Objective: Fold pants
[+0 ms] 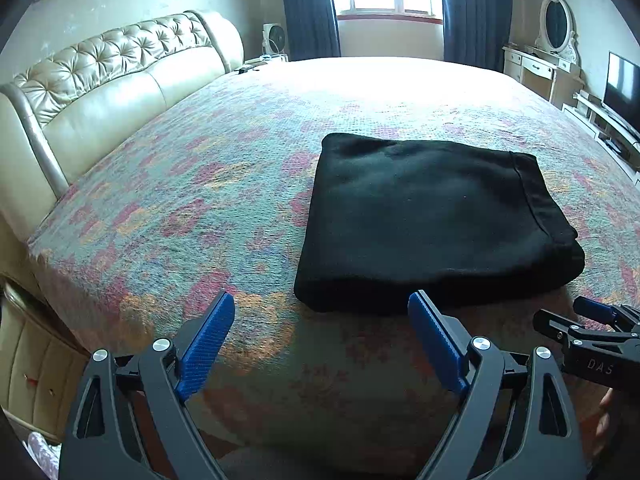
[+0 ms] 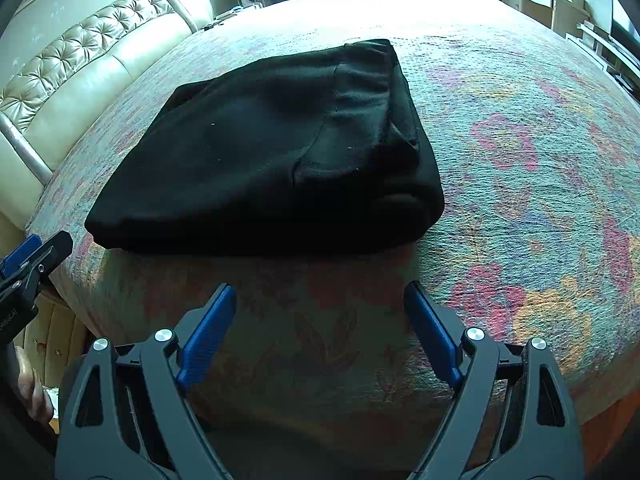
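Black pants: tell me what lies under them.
The folded black pants rest on the floral bedspread, which shows all around them. The patch directly beneath is covered, so anything there cannot be seen. Neither gripper touches them.

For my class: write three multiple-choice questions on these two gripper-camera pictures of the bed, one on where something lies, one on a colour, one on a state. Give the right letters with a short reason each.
1. Where do the pants lie?
A. On the bedspread, near its front edge
B. On the dressing table
C. Against the headboard

2. What colour are the pads on the gripper fingers?
A. Red
B. Blue
C. White

3. In what state are the pants?
A. Spread out full length
B. Hanging from a gripper
C. Folded into a compact stack, with nothing gripping them

Key:
1 A: both views show the black bundle on the flowered cover, just beyond the fingers.
2 B: the ribbed pads show blue on the left gripper and on the right gripper.
3 C: layered edges show at the bundle's side, and both grippers stand open and empty short of it.
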Demonstrator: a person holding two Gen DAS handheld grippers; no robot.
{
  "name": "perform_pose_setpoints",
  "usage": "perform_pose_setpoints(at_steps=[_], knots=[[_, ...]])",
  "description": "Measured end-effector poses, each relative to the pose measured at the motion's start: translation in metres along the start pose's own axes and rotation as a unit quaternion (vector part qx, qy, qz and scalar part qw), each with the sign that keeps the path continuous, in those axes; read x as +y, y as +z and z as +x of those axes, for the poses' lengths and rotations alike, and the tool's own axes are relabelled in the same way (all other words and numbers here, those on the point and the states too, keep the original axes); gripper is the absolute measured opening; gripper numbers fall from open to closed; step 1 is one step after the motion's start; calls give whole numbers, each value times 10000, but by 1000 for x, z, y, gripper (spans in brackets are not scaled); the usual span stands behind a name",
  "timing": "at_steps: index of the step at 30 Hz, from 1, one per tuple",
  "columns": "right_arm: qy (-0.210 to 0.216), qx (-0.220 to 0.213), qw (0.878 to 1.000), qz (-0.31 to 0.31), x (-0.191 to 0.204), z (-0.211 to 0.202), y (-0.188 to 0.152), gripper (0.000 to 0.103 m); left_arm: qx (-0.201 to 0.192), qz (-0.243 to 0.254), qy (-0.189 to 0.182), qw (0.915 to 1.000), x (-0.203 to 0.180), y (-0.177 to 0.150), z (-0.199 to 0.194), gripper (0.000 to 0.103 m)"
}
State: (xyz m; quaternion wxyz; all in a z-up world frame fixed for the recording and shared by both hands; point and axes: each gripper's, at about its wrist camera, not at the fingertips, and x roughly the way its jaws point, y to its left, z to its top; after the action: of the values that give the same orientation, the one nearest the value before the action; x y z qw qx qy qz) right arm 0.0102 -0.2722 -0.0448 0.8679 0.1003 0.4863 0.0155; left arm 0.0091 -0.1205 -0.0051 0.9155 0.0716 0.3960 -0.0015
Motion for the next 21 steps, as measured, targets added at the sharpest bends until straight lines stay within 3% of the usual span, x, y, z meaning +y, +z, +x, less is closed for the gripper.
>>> perform_pose_setpoints(at_steps=[8,11,15,18,21], knots=[[13,39,10000,5,2,2,-2,86,359,-50,-318,9988,-8,-1,6,87],[12,34,10000,25,0,3,-2,86,163,-10,-299,9994,-12,-6,1,87],[55,95,9999,113,-3,3,-3,86,186,451,-803,9956,-21,5,0,87],[211,47,9994,281,-10,-10,5,86,-88,507,-669,9964,-7,27,1,87],[355,-241,9982,429,-23,-26,31,86,-121,351,-375,9986,28,54,26,87]])
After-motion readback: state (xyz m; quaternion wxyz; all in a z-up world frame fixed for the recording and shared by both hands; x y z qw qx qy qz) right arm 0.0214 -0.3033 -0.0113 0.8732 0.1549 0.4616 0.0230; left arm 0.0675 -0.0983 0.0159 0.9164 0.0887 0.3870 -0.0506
